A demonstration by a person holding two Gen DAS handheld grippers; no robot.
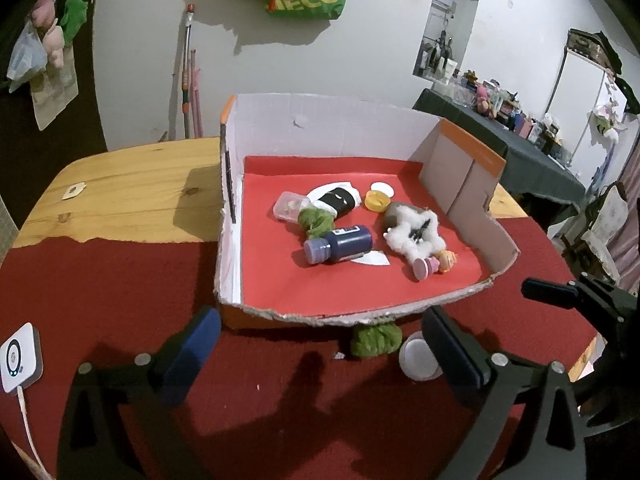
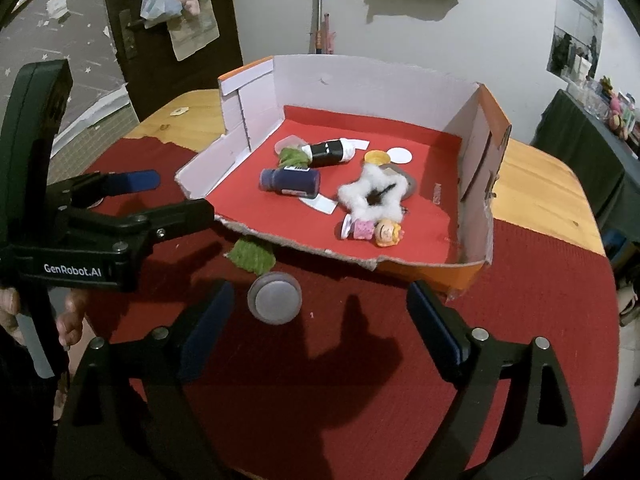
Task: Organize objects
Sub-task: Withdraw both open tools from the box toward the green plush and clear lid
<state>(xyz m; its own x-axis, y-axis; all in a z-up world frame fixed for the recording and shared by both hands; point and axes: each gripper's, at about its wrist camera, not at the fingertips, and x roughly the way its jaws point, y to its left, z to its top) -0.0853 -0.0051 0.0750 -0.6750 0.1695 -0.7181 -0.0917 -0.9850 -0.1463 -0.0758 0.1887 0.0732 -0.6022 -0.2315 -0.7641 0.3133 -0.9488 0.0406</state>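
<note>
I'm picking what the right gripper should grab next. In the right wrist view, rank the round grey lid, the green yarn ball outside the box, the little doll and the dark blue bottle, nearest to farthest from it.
1. Round grey lid: on the red mat, just ahead of the right gripper.
2. Green yarn ball: against the box's front edge, left.
3. Little doll: inside the box, front.
4. Dark blue bottle: deeper inside, left.

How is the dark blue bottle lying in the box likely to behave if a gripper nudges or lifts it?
The blue bottle lies on its side on the box's flat red floor, so a sideways nudge would probably roll it. Its smooth, round body looks rigid, and could slip in a loose grip. Whether it is full cannot be seen, so its weight is uncertain.
</note>
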